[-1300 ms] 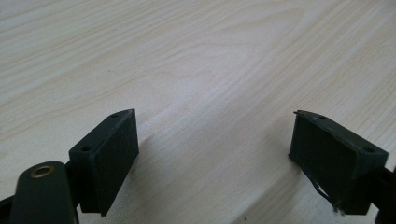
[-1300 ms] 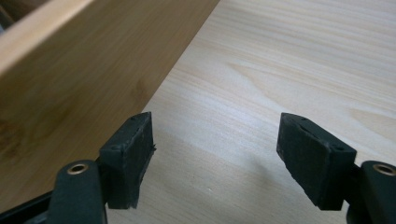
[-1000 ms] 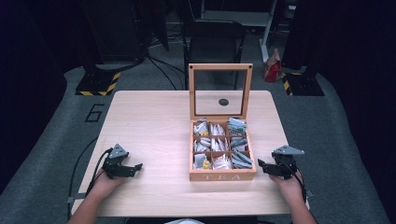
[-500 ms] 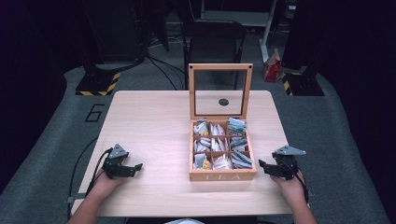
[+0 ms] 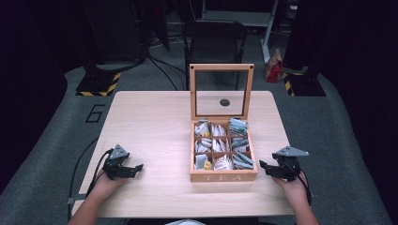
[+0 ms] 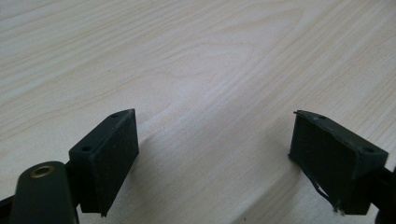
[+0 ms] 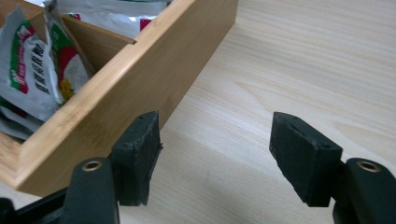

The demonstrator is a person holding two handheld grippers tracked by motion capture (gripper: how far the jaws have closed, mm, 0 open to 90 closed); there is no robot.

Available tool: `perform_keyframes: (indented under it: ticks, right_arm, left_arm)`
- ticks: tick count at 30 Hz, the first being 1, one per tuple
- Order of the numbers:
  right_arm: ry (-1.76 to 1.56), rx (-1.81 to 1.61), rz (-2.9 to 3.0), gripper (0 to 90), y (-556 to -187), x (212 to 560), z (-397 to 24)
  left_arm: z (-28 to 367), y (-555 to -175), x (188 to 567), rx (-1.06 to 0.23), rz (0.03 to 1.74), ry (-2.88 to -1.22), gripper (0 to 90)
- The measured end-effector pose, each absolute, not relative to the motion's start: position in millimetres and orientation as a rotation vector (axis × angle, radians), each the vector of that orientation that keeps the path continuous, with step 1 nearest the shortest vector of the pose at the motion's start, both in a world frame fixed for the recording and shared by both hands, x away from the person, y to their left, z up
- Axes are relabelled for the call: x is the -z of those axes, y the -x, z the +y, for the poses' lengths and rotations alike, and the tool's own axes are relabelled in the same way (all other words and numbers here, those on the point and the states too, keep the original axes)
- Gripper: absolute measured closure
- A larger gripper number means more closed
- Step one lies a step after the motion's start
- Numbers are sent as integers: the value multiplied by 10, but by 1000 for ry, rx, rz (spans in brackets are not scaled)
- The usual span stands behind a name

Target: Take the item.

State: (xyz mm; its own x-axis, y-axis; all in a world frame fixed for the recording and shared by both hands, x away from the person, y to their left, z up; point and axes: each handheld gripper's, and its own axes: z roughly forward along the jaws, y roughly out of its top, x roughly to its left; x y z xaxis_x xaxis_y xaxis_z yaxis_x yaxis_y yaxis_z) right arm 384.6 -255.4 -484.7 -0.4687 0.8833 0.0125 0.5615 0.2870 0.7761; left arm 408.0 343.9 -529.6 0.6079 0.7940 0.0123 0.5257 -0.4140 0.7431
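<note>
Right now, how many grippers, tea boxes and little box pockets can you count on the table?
Grippers: 2, the left gripper and the right gripper.
Tea boxes: 1, the wooden tea box, with its lid up.
Pockets in the box: 9, with tea packets in them.
Total: 12.

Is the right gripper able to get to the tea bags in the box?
Probably yes. The right gripper sits open just beside the tea box, whose lid stands upright, leaving the tea bags uncovered. It would only need to lift over the box's side wall.
</note>
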Motion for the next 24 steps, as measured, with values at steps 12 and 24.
perform_keyframes:
  ticks: [12,24]
  right_arm:
    - [-1274,-1012,2131,335,-3775,4709,-2564]
    - [-1272,-1047,2149,355,-3751,4575,-2614]
  left_arm:
    - [3439,-4080,5296,-478,1035,-2113,149]
    - [3440,-4081,5296,-478,1033,-2113,149]
